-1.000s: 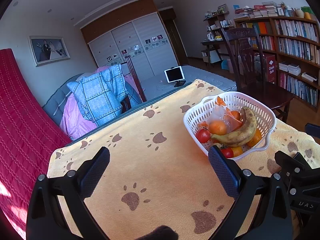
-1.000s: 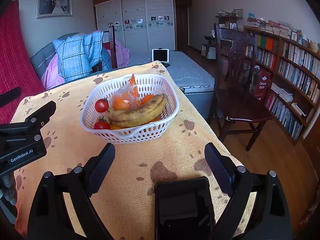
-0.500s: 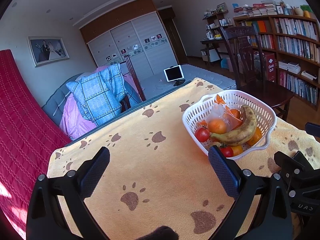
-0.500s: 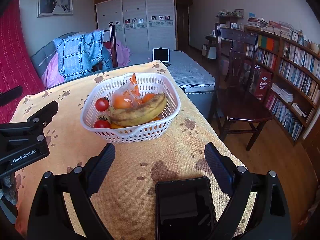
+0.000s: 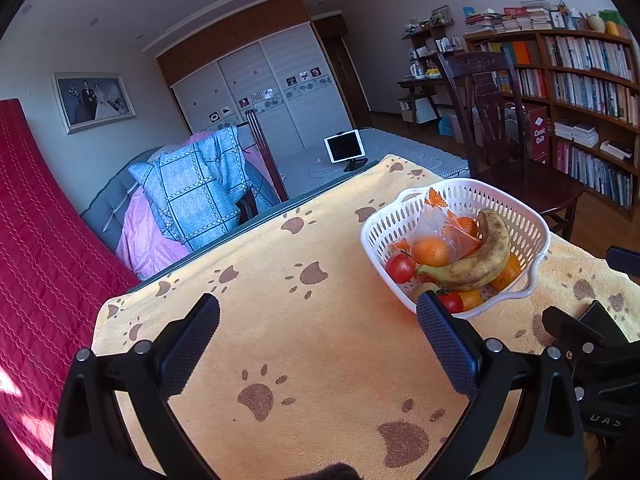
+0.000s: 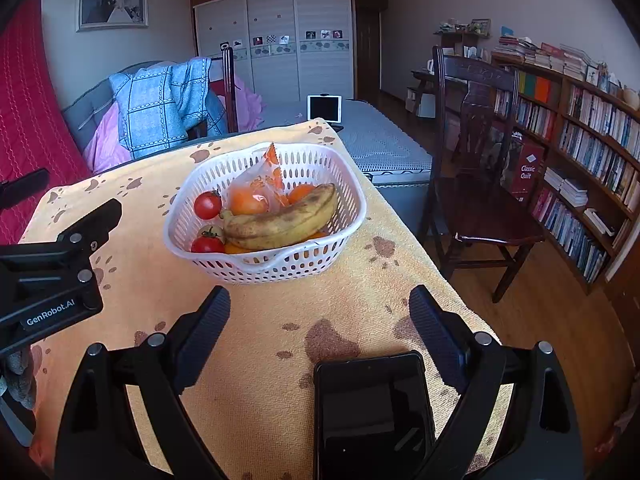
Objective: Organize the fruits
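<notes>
Setting: a table draped in a yellow-orange cloth with brown paw prints, in a room with a bookshelf on the right and a wardrobe on the far wall.
Basket: a white perforated plastic basket stands on the far right part of the table, close to its right edge.
Fruit: all the fruit I can see lies inside the basket. A spotted, browning banana lies across the top. Two red tomatoes sit on the left side, one farther, one nearer. Oranges crowd the middle, one under a clear wrapper printed orange.
Task progress: as I judge it, the sorting has not begun, or it is already finished; the pictures do not settle which. No fruit lies loose on the cloth, and no second container is in view.
Left gripper: the left gripper hangs over bare cloth, left of and nearer than the basket. Its jaws stand wide apart with nothing between them. Its right finger overlaps the basket's near rim in view; I cannot tell whether it touches.
Right gripper: the right gripper points at the basket from the near side, jaws spread wide, holding nothing and short of the rim.
Phone: a dark phone lies on the cloth at the near edge, seen between the right gripper's fingers.
</notes>
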Tool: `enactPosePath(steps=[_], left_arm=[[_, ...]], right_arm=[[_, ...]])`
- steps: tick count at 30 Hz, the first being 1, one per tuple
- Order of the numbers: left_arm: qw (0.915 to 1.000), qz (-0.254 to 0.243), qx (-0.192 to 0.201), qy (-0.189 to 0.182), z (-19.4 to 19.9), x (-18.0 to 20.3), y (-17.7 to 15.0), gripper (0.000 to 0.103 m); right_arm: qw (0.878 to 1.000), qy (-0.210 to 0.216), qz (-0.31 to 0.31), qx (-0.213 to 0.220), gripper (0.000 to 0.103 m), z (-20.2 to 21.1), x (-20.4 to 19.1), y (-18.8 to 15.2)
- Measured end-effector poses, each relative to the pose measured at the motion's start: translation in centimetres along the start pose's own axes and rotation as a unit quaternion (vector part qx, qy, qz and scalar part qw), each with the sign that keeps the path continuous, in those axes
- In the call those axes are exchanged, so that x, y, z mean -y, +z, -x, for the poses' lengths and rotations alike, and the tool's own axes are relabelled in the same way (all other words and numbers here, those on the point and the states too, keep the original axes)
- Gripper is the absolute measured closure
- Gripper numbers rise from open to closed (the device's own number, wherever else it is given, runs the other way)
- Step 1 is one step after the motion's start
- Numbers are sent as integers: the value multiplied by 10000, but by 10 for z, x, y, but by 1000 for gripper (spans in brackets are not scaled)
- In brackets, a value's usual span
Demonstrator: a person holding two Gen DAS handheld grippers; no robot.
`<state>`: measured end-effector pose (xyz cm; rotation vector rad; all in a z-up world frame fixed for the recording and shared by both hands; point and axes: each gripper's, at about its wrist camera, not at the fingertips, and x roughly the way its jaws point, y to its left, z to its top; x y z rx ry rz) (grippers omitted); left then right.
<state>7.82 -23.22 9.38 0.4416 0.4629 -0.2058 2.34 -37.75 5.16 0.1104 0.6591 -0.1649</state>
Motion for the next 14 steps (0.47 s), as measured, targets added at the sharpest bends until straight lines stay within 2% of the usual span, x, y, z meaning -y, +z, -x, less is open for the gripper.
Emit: enactPosePath(steps=[6, 14], left_arm=[[10000, -8, -19, -50, 0, 0, -1, 5], [9976, 479, -500, -20, -9, -32, -22, 5]], right_arm=[[10000, 41, 38, -39, 11, -2, -4, -3], [9993, 265, 181, -199, 11, -6, -23, -12]])
